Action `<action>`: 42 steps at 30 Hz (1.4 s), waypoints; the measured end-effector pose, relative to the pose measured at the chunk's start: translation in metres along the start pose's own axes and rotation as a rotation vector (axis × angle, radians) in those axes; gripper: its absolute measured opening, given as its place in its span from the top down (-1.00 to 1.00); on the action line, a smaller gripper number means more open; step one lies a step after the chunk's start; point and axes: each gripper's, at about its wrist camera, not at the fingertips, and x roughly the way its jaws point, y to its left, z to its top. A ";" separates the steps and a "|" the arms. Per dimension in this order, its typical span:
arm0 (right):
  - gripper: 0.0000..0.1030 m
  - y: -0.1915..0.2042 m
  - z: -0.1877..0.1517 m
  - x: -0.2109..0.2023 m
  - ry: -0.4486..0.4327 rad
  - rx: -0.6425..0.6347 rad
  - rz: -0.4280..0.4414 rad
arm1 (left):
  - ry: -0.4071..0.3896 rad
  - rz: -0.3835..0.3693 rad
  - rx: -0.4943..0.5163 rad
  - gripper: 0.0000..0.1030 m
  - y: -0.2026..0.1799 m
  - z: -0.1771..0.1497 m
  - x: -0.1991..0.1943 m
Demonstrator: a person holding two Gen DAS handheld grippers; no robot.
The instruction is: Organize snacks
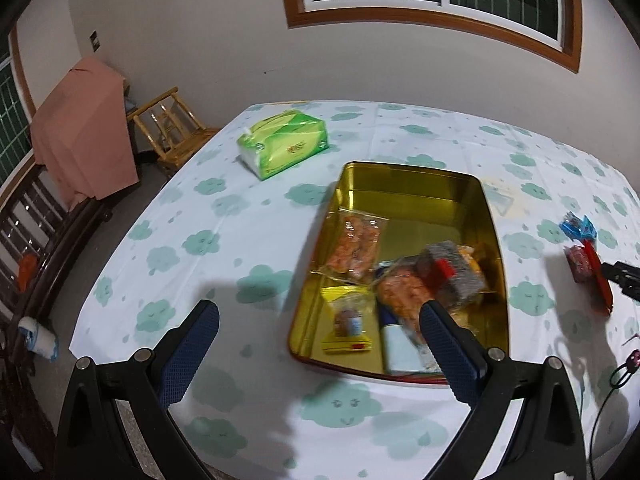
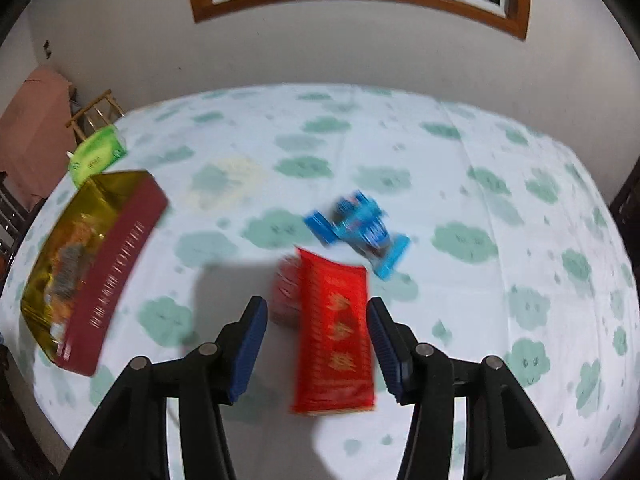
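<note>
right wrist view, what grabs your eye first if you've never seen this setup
The long red snack packet lying on the cloud-print tablecloth stands out first, between the open fingers of the right claw, which do not touch it. Just beyond it lies a blue wrapped snack. At the left sits the open gold-lined tin with dark red sides, already holding several snack bags.

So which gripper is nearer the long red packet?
Right. The right gripper is open with the long red packet between its fingers; the left gripper is open over the near end of the gold tin, well aside.
</note>
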 end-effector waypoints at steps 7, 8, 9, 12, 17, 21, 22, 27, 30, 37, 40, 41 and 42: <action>-0.02 -0.024 -0.016 0.022 0.023 0.054 0.015 | -0.004 -0.002 0.058 -0.94 -0.026 0.006 -0.004; -0.02 -0.025 -0.017 0.024 0.025 0.051 0.009 | -0.003 -0.005 0.064 -0.94 -0.030 0.007 -0.004; -0.03 -0.025 -0.018 0.026 0.028 0.048 0.005 | -0.003 -0.009 0.070 -0.94 -0.035 0.008 -0.004; -0.03 -0.029 -0.021 0.031 0.027 0.048 0.000 | -0.003 -0.020 0.091 -0.94 -0.049 0.011 -0.004; -0.06 -0.032 -0.025 0.033 0.017 0.053 -0.005 | 0.006 -0.055 0.124 -0.94 -0.076 0.016 0.000; -0.13 -0.028 -0.026 0.034 -0.006 0.042 -0.018 | 0.013 -0.084 0.157 -0.95 -0.103 0.019 0.004; -0.12 -0.028 -0.026 0.034 -0.010 0.038 -0.015 | 0.009 -0.091 0.165 -0.94 -0.110 0.020 0.005; 0.11 -0.034 -0.028 0.033 -0.045 0.036 -0.001 | -0.002 -0.111 0.191 -0.94 -0.146 0.025 0.014; 0.11 -0.037 -0.032 0.030 -0.050 0.025 0.009 | 0.010 -0.154 0.206 -0.94 -0.174 0.027 0.022; 0.11 -0.069 -0.048 0.017 -0.069 0.033 -0.048 | 0.059 -0.261 0.245 -0.94 -0.230 0.025 0.034; 0.11 -0.093 -0.050 0.014 -0.074 0.062 -0.080 | 0.056 -0.279 0.266 -0.94 -0.249 0.023 0.039; 0.11 -0.099 -0.049 0.014 -0.074 0.066 -0.088 | 0.059 -0.286 0.265 -0.94 -0.255 0.023 0.041; 0.11 -0.105 -0.049 0.014 -0.075 0.068 -0.096 | 0.065 -0.292 0.261 -0.94 -0.258 0.024 0.044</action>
